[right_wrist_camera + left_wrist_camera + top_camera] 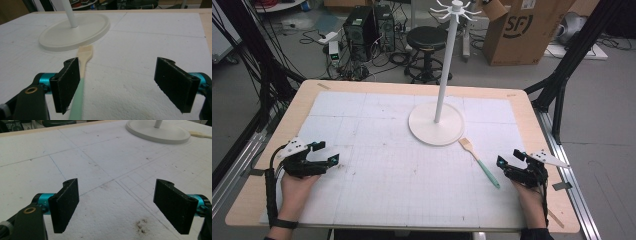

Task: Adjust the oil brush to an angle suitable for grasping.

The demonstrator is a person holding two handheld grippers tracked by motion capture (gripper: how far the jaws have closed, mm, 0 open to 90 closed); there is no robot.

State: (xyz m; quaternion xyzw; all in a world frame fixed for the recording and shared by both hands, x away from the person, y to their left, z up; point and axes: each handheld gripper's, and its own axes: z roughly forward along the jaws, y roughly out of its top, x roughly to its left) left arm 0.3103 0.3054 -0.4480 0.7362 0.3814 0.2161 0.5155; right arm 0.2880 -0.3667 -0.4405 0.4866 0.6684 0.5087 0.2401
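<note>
A brush (478, 161) with a cream head and a mint-green handle lies flat on the white mat, its bristles toward the round base of the white stand (436, 123). My right gripper (508, 158) rests on the mat just right of the handle's end, jaws wide open and empty. In the right gripper view the brush (81, 72) runs past the left jaw, partly behind it, and the stand's base (75, 31) lies ahead. My left gripper (324, 152) sits at the mat's left side, open with nothing between its jaws. The left gripper view shows bare mat between the jaws (116, 206) and the stand's base (160, 132) far off.
The stand's tall pole carries a ring of hooks (456, 10) at its top. The white gridded mat (402, 165) covers most of the wooden table (272, 130). Beyond the table stand a black stool (427, 42), computer towers (367, 30) and a cardboard box (524, 27).
</note>
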